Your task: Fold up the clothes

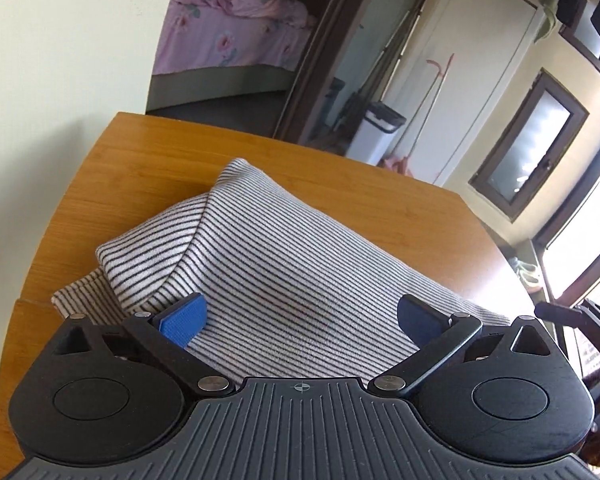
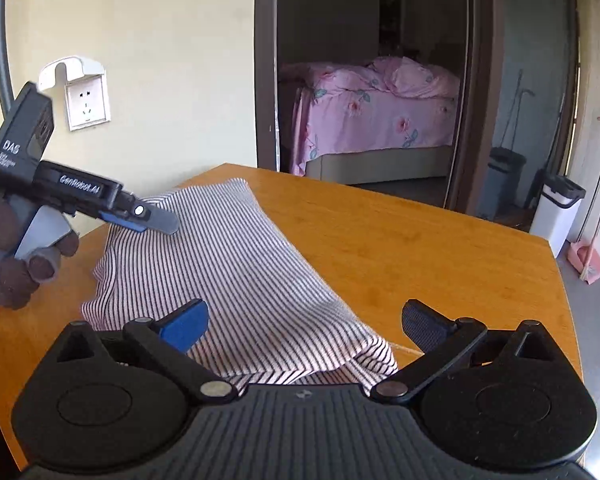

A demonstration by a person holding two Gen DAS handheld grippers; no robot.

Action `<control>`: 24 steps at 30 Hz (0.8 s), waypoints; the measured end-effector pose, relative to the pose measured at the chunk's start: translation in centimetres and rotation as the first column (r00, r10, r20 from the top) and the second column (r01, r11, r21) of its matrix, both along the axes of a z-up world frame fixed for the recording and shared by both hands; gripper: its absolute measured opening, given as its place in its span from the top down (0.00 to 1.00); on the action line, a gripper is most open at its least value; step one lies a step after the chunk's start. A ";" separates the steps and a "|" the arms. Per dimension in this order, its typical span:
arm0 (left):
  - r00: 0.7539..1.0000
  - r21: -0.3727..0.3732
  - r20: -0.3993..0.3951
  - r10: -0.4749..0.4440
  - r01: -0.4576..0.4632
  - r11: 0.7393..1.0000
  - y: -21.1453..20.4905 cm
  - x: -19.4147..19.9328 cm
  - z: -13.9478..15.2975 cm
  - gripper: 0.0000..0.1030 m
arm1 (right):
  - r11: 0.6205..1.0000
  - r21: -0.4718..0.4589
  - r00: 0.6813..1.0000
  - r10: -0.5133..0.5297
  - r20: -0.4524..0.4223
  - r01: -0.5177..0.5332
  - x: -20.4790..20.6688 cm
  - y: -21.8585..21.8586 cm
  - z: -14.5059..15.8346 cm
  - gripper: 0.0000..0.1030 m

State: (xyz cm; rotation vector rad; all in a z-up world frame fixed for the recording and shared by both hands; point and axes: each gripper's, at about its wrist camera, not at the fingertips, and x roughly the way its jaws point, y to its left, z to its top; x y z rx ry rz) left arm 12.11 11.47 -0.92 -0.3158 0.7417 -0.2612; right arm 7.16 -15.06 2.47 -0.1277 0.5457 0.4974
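Garment: striped cloth, thin dark lines on white, lying on the wooden counter in a long, narrow, layered shape; one flap is doubled over at its left side in the left wrist view.
Position: it runs from the counter's near edge toward the far side; its near end seems to droop at that edge in the right wrist view, under the right tool.
Left hand-held gripper: jaws spread wide, nothing between them, poised just above the cloth's middle; contact cannot be told.
Right hand-held gripper: jaws likewise wide apart and empty, over the garment's near end.
Stage: layers already overlap, which fits either a fold partly made or one finished and released.
Risk, slippage: soft knit may slide on the smooth wood, judging by its look; a pinch on the top layer alone would peel the flap open.
Risk, overhang: the drooping end could drag the stack off the edge if nudged.
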 end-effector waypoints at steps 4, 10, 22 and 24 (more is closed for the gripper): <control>0.994 -0.079 0.010 -0.109 0.110 0.991 -0.8 -3.4 1.2 0.00 | 0.988 -0.040 0.989 -0.147 0.003 0.147 3.1 -1.5 -0.6 0.00; 0.977 -0.211 -0.051 -0.205 0.190 0.959 -1.0 -4.8 0.2 0.00 | 0.971 -0.091 0.971 -0.229 -0.062 0.223 4.3 -1.8 -4.5 0.00; 0.995 -0.060 -0.059 -0.075 0.071 0.996 -1.2 1.7 -2.5 0.00 | 0.978 -0.123 0.984 -0.173 -0.037 0.167 -0.3 -0.5 -4.9 0.00; 0.997 0.017 -0.037 -0.071 0.072 0.997 -1.8 2.6 -2.4 0.00 | 0.982 -0.115 0.987 -0.155 -0.047 0.149 -0.6 -0.2 -5.0 0.00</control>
